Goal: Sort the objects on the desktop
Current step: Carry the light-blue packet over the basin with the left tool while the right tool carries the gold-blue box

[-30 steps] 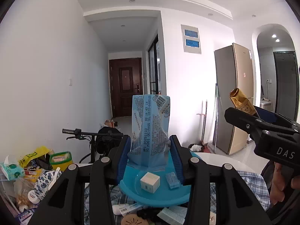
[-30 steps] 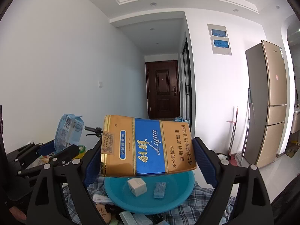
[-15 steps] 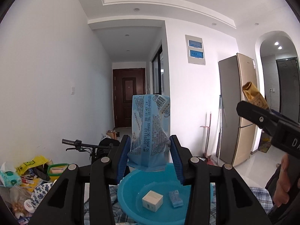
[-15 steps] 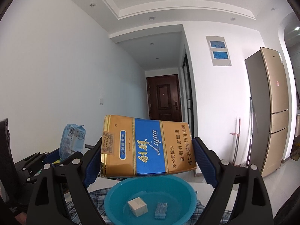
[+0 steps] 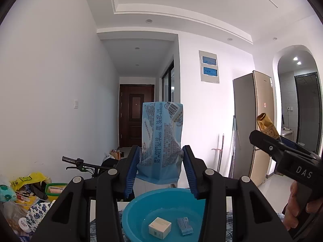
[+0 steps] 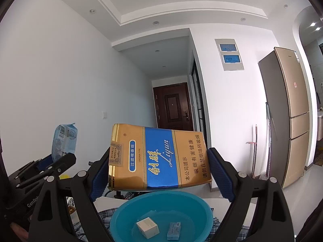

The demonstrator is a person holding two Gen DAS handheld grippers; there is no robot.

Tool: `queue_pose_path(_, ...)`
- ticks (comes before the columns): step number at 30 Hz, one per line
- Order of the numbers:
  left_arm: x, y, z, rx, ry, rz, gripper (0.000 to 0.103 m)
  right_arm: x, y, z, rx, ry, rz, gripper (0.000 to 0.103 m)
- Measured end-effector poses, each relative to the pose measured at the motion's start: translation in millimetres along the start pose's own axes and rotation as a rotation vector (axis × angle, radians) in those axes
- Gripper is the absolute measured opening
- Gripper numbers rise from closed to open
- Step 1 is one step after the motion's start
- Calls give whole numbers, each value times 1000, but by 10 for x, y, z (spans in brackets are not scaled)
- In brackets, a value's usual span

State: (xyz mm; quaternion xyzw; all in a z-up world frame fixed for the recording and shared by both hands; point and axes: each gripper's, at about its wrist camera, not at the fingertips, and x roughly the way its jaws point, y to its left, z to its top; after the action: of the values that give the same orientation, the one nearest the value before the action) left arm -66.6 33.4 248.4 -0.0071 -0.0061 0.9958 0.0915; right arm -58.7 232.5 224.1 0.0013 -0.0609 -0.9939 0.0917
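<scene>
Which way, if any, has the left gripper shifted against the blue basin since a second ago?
Yes. In the left wrist view the left gripper has tilted upward: the blue basin sits lower in the picture and more ceiling shows.

My views are bright and sharp, lit evenly by daylight and recessed ceiling spots (image 5: pixel 149 21). White walls glare slightly on the right. Fisheye bending curves the edges, and dark vignettes fill the corners. Shadows stay soft.
</scene>
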Motion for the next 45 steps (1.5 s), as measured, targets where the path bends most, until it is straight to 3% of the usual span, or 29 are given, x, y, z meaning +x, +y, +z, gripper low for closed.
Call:
queue_pose_path(7, 50, -26, -16, 6, -12, 0, 45, 67, -18, 8, -4, 2, 1, 87)
queue_pose_path(22, 426, 2, -170, -11, 88, -4, 45, 339, -131, -138, 24, 71, -11, 87)
queue_pose_path(27, 706, 32, -272, -16, 150, 16, 45, 487, -103, -216, -12, 89, -74, 87)
queue_pose_path(32, 1016, 10, -426, -2, 203, 26, 45, 719, -151, -317, 15, 165, -26, 87)
queue_pose_path(36, 1206, -9, -553, -7, 263, -2, 45, 866, -121, -391, -59, 169, -133, 87)
queue_pose_path(45, 1662, -30, -901, -4, 390, 28, 45, 1414, -322, -728, -51, 311, -201, 87)
